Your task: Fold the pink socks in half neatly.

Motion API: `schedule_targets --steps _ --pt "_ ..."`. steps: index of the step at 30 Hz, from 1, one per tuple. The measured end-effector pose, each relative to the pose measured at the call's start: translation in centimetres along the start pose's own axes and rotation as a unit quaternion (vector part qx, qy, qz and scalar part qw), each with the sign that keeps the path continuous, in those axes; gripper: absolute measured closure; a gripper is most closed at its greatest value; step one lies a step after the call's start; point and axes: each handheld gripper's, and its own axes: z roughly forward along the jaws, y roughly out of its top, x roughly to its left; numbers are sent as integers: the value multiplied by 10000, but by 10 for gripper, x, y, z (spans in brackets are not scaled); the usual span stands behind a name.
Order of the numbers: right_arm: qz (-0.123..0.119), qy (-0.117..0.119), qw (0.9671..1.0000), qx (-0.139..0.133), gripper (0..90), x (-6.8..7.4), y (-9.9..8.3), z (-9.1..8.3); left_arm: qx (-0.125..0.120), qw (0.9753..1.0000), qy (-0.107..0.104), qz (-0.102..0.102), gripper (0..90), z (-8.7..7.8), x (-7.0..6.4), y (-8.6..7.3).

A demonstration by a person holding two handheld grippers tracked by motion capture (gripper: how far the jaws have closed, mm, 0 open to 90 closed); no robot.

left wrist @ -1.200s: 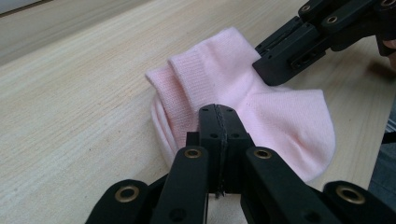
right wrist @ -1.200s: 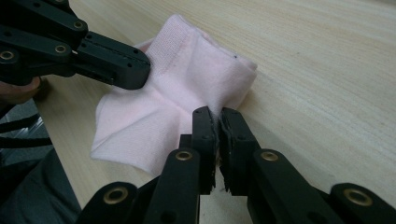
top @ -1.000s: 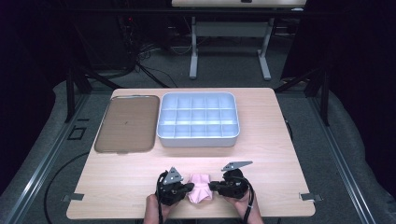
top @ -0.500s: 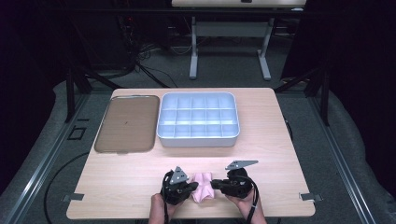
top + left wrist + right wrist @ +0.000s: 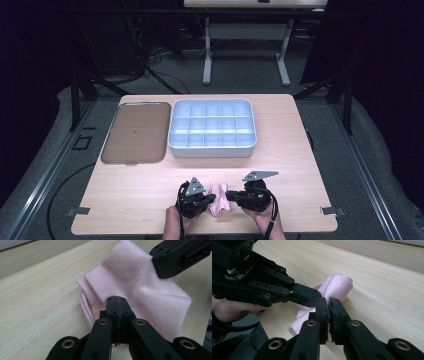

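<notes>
Right at the table's (image 5: 300, 150) near edge one pink cloth (image 5: 218, 198) sits mostly hidden between the two claws, left gripper (image 5: 209, 200) and right gripper (image 5: 231, 195) both pinched tight on it, then farther back one brown tray (image 5: 134, 132) and one divided bin (image 5: 212, 149).

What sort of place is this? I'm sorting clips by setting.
Probably a lab or recording workspace, not a home: a bare wooden table on grey carpet, dark surroundings with cables on the floor, a second desk frame behind, and handheld tongs, left and right, working a pink cloth.
</notes>
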Motion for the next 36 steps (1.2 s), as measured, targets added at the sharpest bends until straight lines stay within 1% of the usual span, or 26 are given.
schedule_targets --steps 1,4,6,8,9,10,11,12,13,14,15,16,18,19,20,21,24,28,29,30,32,33,36 --pt "-73 15 10000 12 861 3 3 3 -9 10000 -3 -7 900 0 0 0" --pt "-72 -3 10000 38 861 5 4 7 -14 10000 -9 -7 899 0 0 0" --pt "-86 -9 9999 124 861 5 4 12 -15 10000 -18 10 899 0 1 0" --pt "-150 -73 9996 237 862 5 2 18 -25 10000 -35 23 898 0 1 0" --pt "-150 -73 9996 237 862 5 2 18 -36 10000 -63 34 898 0 1 0" --pt "-140 -112 9995 245 862 5 1 19 -24 9999 -41 97 896 -1 1 0" --pt "-139 -112 9996 239 862 4 1 18 -71 9999 -53 64 888 -3 1 1" --pt "-83 -128 9996 220 861 3 1 18 -103 9999 -24 73 864 -5 1 1" --pt "-78 -148 9996 218 861 1 0 15 -166 9998 -6 73 851 -8 1 1" --pt "-78 -148 9996 218 861 1 0 15 -195 9998 57 54 851 -12 2 2" --pt "-38 -143 9997 181 861 0 0 13 -165 9997 196 33 853 -16 4 1" --pt "-38 -143 9997 181 861 0 0 13 -165 9997 196 33 855 -16 4 1" --pt "-46 -181 9996 192 861 -1 -1 11 -73 9995 295 6 860 -16 7 -2" --pt "-55 -193 9996 219 860 -3 0 9 -36 9995 326 -48 868 -15 8 -3" --pt "-41 -208 9995 218 860 -3 0 9 56 9994 326 -96 871 -13 10 -4" --pt "-24 -194 9996 180 860 -2 0 8 72 9993 350 -98 874 -12 10 -4" --pt "-79 -206 9995 203 860 -2 2 6 94 9995 303 -43 879 -10 10 -3" --pt "-85 -183 9997 146 859 2 5 7 77 9996 255 -71 885 -7 11 -3" --pt "-91 -169 9997 116 859 3 6 8 61 9997 242 -87 885 -7 11 -4" --pt "-152 -157 9996 157 858 5 8 11 62 9996 254 -88 887 -7 12 -4" --pt "-155 -150 9997 142 859 7 9 12 39 9997 218 -92 887 -7 12 -4" --pt "-180 -117 9997 145 859 10 11 17 39 9997 211 -88 888 -7 12 -4" --pt "-223 -100 9995 178 860 13 13 21 35 9997 215 -80 888 -7 13 -5"
